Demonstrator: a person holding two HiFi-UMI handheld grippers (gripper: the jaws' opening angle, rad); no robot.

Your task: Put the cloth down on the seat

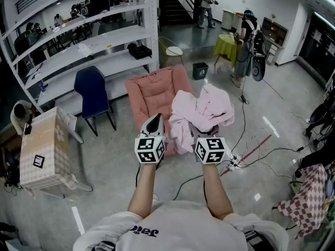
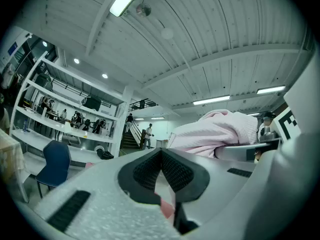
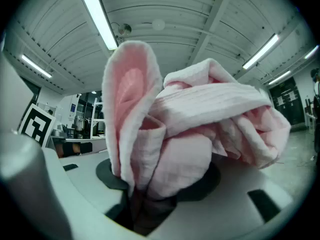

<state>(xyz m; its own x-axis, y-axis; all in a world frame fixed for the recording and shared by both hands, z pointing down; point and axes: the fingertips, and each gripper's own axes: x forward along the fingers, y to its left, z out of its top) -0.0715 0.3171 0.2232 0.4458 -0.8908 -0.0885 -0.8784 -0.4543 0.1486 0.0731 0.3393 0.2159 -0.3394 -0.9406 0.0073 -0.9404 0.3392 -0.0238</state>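
Here the cloth (image 3: 200, 114) buries the right hand-held gripper (image 3: 150, 206) gripping it; the left hand-held gripper (image 2: 161, 156) is closed.

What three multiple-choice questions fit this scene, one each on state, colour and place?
1. The left gripper is: A wide open; B half open; C shut, empty.
2. The chair left of the seat is: A red; B dark blue; C orange.
3. The cloth is: A on the seat; B in the right gripper; C in the left gripper.

C: its pads meet at the tips with nothing between them.
B: its back and seat show dark blue.
B: pink folds bunch between the right jaws.
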